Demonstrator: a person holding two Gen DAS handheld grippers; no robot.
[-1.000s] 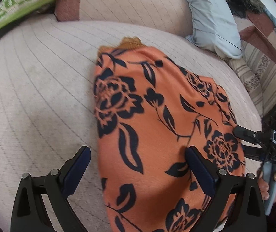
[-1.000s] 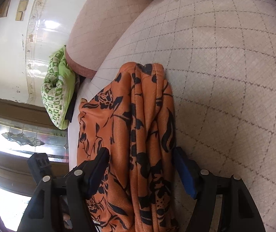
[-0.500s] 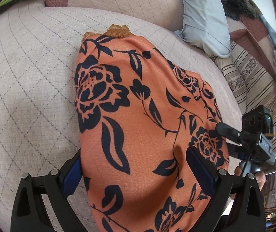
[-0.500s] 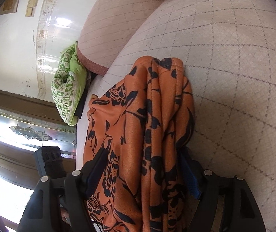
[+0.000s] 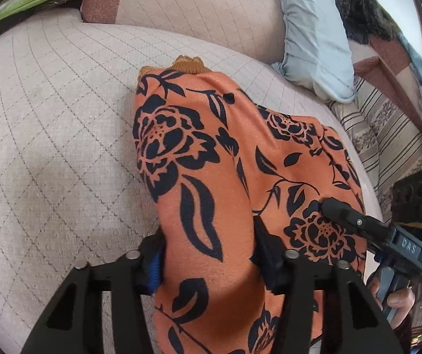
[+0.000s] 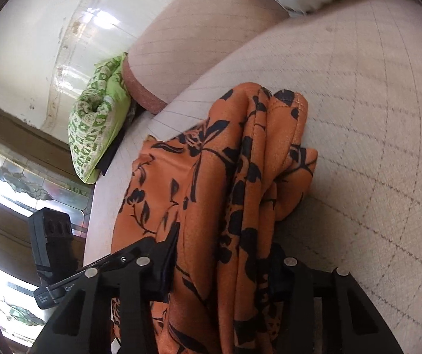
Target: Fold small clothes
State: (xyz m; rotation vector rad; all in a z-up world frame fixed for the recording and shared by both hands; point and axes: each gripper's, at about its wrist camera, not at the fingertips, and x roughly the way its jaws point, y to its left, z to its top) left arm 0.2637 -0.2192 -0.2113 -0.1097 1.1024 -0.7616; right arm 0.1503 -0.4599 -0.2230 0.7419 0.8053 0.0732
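Note:
An orange garment with black flowers (image 5: 199, 159) lies on a beige quilted sofa seat (image 5: 48, 135), its ribbed collar at the far end. My left gripper (image 5: 208, 250) is shut on the garment's near edge, the cloth bunched between its fingers. My right gripper (image 6: 222, 259) is shut on the garment's folded, bunched side (image 6: 240, 177). The right gripper also shows in the left wrist view (image 5: 329, 206), resting on the garment's right side. The left gripper's body shows in the right wrist view (image 6: 51, 236).
A green patterned cushion (image 6: 96, 124) lies at the sofa's far end. A pale blue pillow (image 5: 311, 35) leans on the backrest (image 5: 199, 8). A striped cover (image 5: 388, 135) and a dark furry thing (image 5: 364, 20) are to the right.
Both grippers have closed on the garment; they were open around it a second ago. The cloth is now bunched up between the fingers on each side.

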